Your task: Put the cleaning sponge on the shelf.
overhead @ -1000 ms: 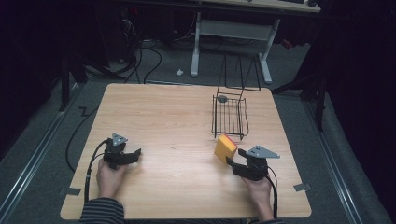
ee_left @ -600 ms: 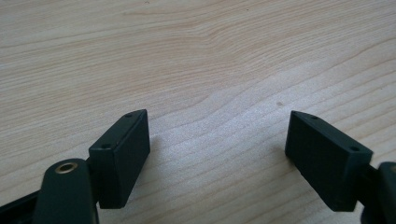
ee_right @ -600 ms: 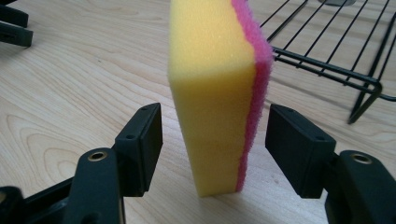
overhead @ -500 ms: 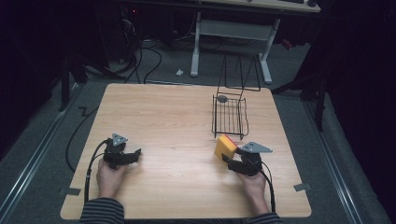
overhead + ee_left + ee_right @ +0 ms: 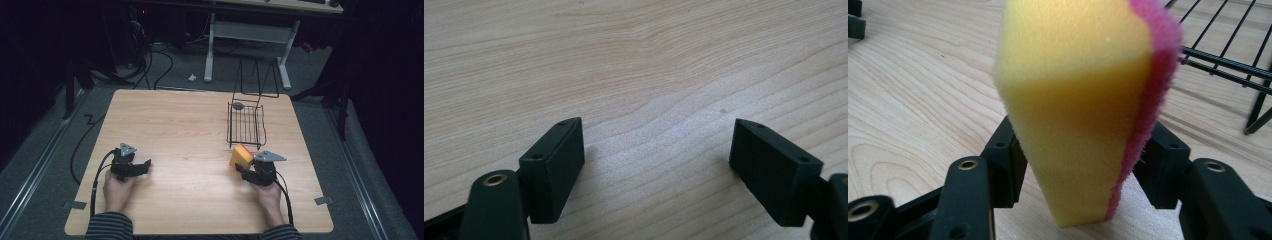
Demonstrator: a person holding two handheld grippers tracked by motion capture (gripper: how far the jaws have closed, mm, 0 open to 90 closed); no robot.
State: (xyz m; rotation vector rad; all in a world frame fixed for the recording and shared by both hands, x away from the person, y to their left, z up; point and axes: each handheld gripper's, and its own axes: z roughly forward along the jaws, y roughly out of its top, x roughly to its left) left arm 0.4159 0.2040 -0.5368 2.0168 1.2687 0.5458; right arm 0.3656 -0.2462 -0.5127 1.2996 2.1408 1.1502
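I am pinching the yellow-and-pink sponge in my right tongs, whose jaws have just been closing on its lower end and are squeezing it narrow; it is standing on the table just before the black wire basket. My left tongs are resting spread and empty. I am judging a firm, level squeeze best before lifting, keeping clear of the wires.
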